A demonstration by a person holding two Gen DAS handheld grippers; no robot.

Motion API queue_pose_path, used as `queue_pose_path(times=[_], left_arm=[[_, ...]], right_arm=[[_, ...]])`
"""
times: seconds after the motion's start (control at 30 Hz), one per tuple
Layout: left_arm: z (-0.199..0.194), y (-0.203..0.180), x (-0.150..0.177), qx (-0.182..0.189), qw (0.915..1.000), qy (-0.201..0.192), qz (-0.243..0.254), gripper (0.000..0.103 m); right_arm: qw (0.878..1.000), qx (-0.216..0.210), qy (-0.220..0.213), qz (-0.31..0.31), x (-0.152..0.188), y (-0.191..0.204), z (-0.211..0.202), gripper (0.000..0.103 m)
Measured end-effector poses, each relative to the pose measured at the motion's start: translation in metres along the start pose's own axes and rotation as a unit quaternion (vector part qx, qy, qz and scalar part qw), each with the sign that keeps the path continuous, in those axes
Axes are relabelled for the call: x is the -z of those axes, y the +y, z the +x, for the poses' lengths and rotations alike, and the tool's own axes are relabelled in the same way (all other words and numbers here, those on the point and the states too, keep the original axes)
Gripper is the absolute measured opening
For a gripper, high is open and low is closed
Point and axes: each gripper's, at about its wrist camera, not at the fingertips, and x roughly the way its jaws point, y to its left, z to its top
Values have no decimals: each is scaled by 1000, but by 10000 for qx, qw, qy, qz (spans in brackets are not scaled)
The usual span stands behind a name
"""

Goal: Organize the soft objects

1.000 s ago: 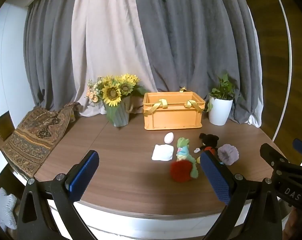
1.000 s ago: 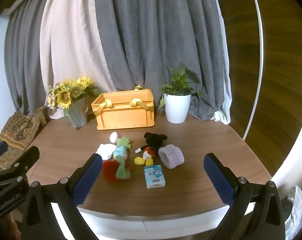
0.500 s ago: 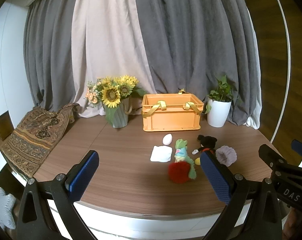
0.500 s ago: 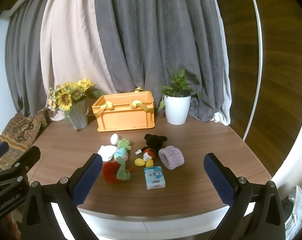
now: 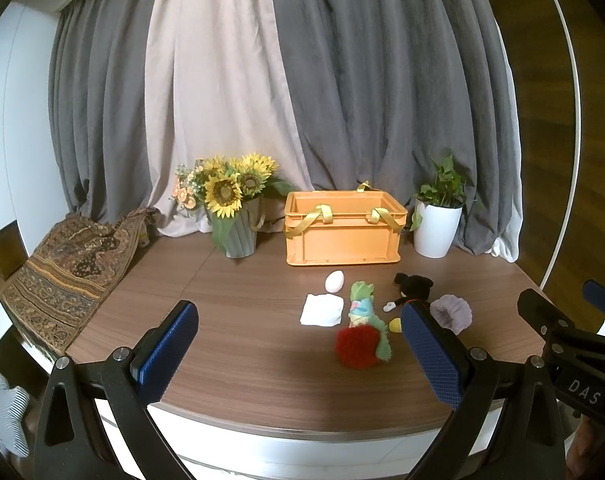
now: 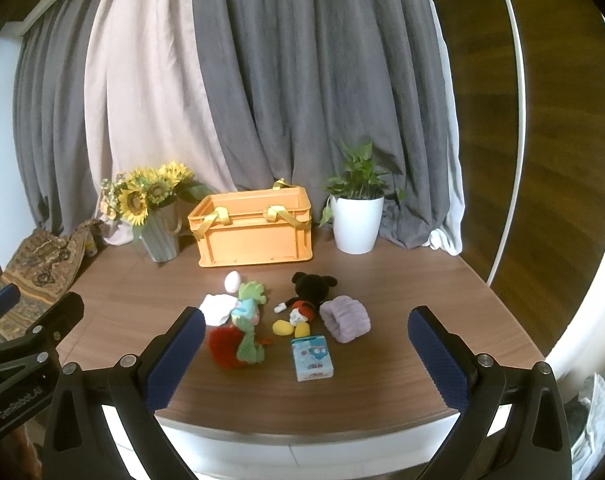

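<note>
An orange crate [image 5: 342,236] [image 6: 256,232] with yellow straps stands at the back of the round wooden table. In front of it lie a pink egg [image 6: 232,281], a white cloth [image 6: 218,308], a green dinosaur plush [image 6: 249,320], a red pompom [image 6: 222,346], a Mickey plush [image 6: 308,300], a purple scrunchie [image 6: 345,318] and a blue tissue pack [image 6: 312,358]. My left gripper [image 5: 298,354] is open and empty over the table's near edge. My right gripper [image 6: 306,358] is open and empty, held back from the toys.
A sunflower vase [image 5: 236,216] stands left of the crate, a white potted plant [image 5: 438,220] right of it. A patterned cloth [image 5: 62,272] drapes over the table's left edge. Curtains hang behind. The table rim [image 6: 302,436] is just below both grippers.
Both grippers have drawn back and risen slightly, so the toys sit a little farther away. Nothing on the table has moved.
</note>
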Motion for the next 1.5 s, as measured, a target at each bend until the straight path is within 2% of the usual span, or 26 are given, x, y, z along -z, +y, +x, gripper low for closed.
queue_pose_path(times=[0.27,0.37,1.07,1.33,1.5], left_arm=[[0,-2,-1,44,10000,12,-19,103],[0,-4,-1,64,10000,12,-19,103],[2,-11,-1,144,9999,32,-49,103],[12,-7,7,256,9995,151,-42,103],[27,-8,13,307,9992,265,-3,103]], right_arm=[[10000,-7,-25,9,8,-3,2,103],[10000,-11,-30,21,-2,-3,-4,103],[10000,-4,-69,22,2,-4,-5,103],[10000,-2,57,66,1,-9,0,103],[9997,43,202,93,6,-13,16,103]])
